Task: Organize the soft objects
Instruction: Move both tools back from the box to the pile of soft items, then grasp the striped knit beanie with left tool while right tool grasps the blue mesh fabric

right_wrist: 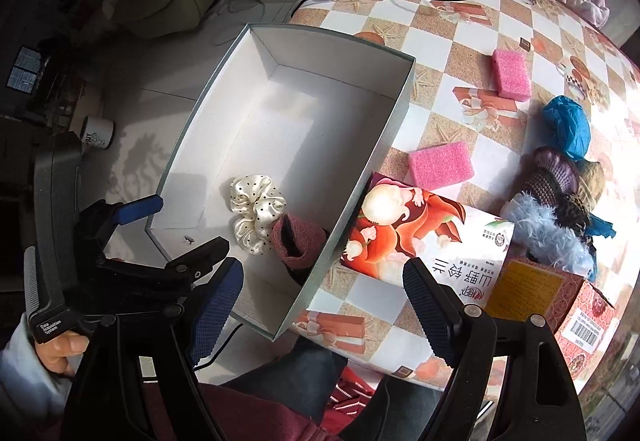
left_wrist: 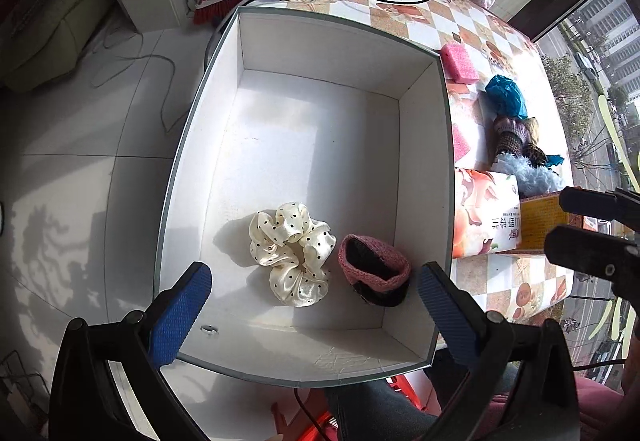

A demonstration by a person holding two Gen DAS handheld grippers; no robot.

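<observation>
While both grippers are pointed steeply down, nothing is held: the left gripper [left_wrist: 314, 301] is spread wide above the box [left_wrist: 424, 145], and the right gripper [right_wrist: 322, 305] is spread over the box's near edge. A dotted scrunchie [left_wrist: 292, 253] and a pink knit piece [left_wrist: 374, 269] are seen side by side, touching, on the box floor. Two pink sponges [right_wrist: 440, 164] and a pile of other soft things [right_wrist: 560, 185] are left on the table [right_wrist: 460, 41].

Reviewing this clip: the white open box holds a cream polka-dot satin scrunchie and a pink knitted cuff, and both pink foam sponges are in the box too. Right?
Not quite. The white open box does hold the cream polka-dot satin scrunchie and the pink knitted cuff, but both pink foam sponges lie outside it on the checked tablecloth, as the right wrist view shows.
</observation>
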